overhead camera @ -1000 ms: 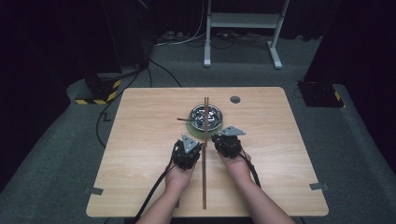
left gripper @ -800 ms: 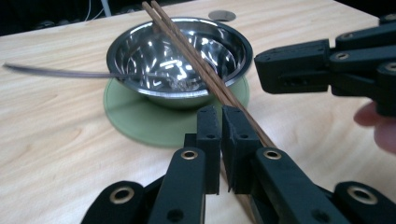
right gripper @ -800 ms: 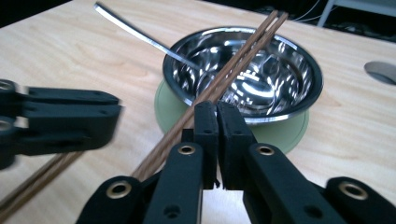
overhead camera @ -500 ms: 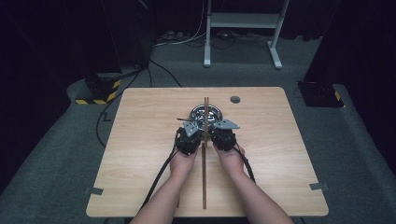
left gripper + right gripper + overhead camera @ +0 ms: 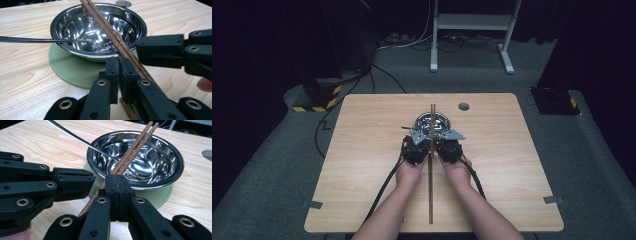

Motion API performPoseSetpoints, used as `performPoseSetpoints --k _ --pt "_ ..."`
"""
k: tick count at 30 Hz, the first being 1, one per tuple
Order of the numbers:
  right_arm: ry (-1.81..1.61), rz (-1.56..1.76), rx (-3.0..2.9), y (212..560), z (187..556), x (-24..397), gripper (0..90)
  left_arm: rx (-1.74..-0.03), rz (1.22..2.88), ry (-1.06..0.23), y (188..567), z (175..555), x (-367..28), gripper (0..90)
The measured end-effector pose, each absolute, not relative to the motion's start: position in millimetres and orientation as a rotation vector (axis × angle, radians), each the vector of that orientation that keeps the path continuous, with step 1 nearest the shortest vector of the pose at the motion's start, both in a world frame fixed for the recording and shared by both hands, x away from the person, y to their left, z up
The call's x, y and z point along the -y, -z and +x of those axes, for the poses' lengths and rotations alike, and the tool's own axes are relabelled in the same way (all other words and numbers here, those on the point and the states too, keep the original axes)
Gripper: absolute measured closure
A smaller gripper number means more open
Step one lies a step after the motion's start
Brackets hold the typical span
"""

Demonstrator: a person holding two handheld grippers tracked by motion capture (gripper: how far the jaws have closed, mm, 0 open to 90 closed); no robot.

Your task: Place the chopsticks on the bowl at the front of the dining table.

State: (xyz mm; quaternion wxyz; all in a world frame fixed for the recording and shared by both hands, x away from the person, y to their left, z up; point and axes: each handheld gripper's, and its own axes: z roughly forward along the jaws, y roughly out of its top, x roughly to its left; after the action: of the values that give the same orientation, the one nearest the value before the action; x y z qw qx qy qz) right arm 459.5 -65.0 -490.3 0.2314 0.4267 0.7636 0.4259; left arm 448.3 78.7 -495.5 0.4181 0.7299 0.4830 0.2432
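Both hands have pushed forward since the earlier frame, away from the near edge of the tabletop [image 5: 362, 150] toward its middle, and now sit side by side just short of the bowl. Going from largest to smallest: the wooden tabletop carries everything. Near its centre, slightly toward the far edge, lies a round green mat [image 5: 72, 70], and on it stands a shiny steel bowl [image 5: 75, 22]. A spoon [image 5: 30, 40] rests in the bowl, its dark handle sticking out over the rim toward the left edge. A pair of brown chopsticks [image 5: 431, 190] runs in a straight line from close to the near edge up across the bowl's rim, passing between the two grippers. The left gripper [image 5: 416, 146] sits just left of the chopsticks; its jaws are pressed together with nothing between them, and the sticks pass just beside them. The right gripper [image 5: 449, 146] sits just right of the sticks, its jaws likewise clenched on nothing after just closing, the sticks running alongside.
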Motion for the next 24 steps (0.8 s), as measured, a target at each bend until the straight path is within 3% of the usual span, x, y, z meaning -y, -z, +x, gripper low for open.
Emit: performPoseSetpoints --k 24 --pt "-1.172 1.178 -2.100 493.4 460.6 63.4 89.0 -1.198 1.853 -0.614 497.6 452.3 -75.5 87.7"
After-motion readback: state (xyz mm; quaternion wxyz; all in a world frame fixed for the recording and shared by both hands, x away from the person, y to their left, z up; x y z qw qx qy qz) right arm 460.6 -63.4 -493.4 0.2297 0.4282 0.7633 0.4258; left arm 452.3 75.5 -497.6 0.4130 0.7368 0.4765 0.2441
